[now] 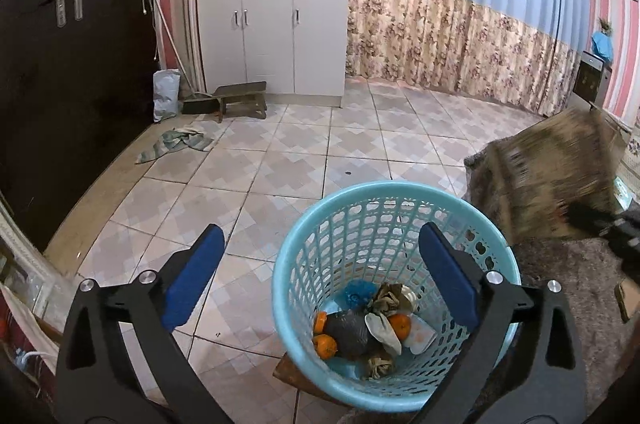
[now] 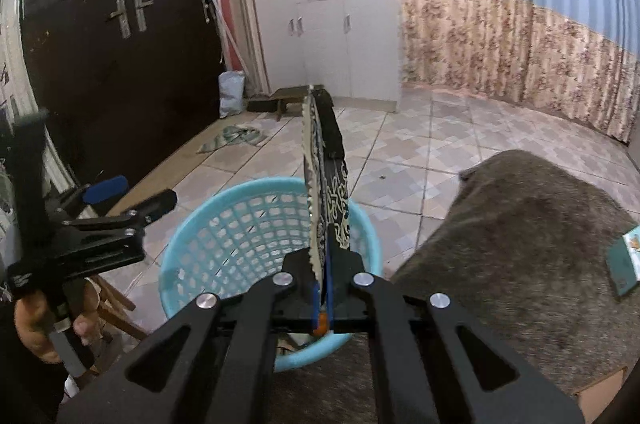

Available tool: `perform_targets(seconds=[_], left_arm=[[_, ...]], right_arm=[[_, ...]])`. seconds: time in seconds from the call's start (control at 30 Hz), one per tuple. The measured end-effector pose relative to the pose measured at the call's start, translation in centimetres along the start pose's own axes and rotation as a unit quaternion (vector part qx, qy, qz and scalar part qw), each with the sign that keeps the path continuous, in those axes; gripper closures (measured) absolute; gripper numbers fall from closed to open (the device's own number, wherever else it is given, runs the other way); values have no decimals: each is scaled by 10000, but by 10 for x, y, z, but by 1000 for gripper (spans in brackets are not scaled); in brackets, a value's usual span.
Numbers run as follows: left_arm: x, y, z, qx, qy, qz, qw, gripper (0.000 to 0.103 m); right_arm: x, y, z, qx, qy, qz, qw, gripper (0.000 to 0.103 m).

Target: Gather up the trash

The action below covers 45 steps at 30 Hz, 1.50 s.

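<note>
A light blue plastic basket (image 1: 308, 236) stands on the tiled floor beside a grey furry rug. It holds trash: orange peels (image 1: 325, 344), a dark bag (image 1: 352, 332), crumpled paper and a blue wad. My left gripper (image 1: 320, 284) is open and empty, above the basket's near side; its right finger is over the basket. It shows at the left in the right wrist view (image 2: 132, 199). My right gripper (image 2: 322, 288) is shut on a flat black patterned wrapper (image 2: 326, 183), held upright over the basket (image 2: 224, 224). In the left wrist view the wrapper (image 1: 560, 175) is blurred at the right.
A grey rug (image 2: 520, 244) lies right of the basket with a teal packet (image 2: 624, 260) on it. A rag (image 1: 176, 143), a small wooden stool (image 1: 240, 97) and a white cabinet (image 1: 276, 31) are at the far side. A dark door (image 1: 68, 63) is at the left.
</note>
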<state>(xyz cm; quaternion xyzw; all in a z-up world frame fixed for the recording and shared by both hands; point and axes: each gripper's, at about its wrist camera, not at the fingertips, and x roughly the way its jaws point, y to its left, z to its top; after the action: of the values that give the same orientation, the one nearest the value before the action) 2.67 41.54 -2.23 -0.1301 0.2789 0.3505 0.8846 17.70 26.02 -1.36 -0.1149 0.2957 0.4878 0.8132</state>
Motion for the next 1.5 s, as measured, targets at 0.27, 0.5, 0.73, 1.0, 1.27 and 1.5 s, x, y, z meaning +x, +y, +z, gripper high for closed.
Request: perform_targets(seconds=[0.27,0.5,0.73,1.0,1.27,1.5], left_arm=[[-10,5,-7,-129,19,86,9999,7],[-17,5,-8,-179,-4,97,9998,7],[-30,-9,-9,-216,-72,-16,9997,6],[-59,-45,-15,-53,-172,-277,9995,6],[-85,-92,-35,166,-106,-796,9966,6],[-116,-140,-55,546,-253,-1282,9899,5]], right_arm=[[55,13,-22,-231,334,-181,9990,95],[47,11,-26,-409,163,-509,9977,38],[-6,-6,-21,-537,-333,-997,9930,17],[-83,-51,-41,-400,-546,-1564,9854,6],[-167,-103,-81,97,-692,-2371,9690,5],[-224,-128,-112,479,-719,-2937,9520,5]])
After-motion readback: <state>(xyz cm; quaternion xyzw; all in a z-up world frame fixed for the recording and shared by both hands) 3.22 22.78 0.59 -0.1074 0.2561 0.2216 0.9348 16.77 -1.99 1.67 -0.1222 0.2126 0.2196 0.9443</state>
